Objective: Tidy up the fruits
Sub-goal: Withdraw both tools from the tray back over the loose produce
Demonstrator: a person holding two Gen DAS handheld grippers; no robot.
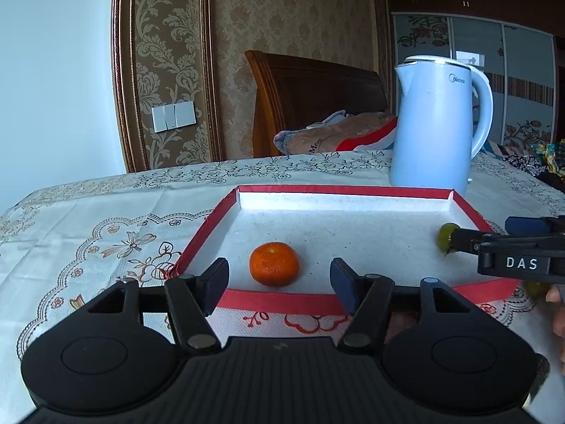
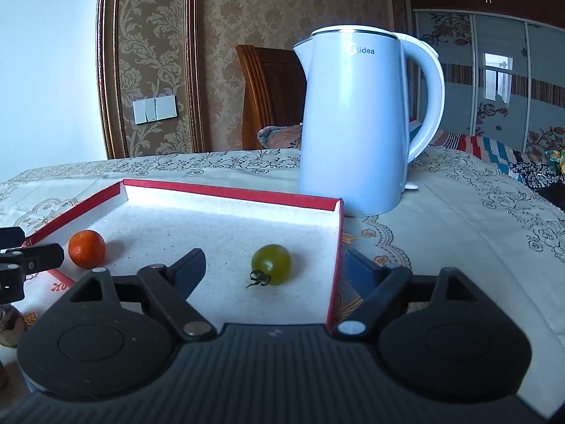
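A red-rimmed tray (image 1: 279,188) with a white floor lies on the tablecloth. An orange tangerine (image 1: 274,264) sits in it near the front rim, just beyond my open left gripper (image 1: 279,284) and between its fingers' line. A green tomato (image 2: 271,264) with a stem lies in the tray's right part, free between the wide-open fingers of my right gripper (image 2: 279,268); its right finger is outside the tray's rim (image 2: 337,247). The tomato (image 1: 445,236) shows partly behind the right gripper in the left wrist view. The tangerine (image 2: 87,248) shows at left in the right wrist view.
A pale blue kettle (image 1: 438,123) stands right behind the tray's far right corner. A greenish fruit (image 1: 535,288) lies on the cloth right of the tray. A brownish fruit (image 2: 10,323) lies on the cloth at the left in the right wrist view. A bed stands behind the table.
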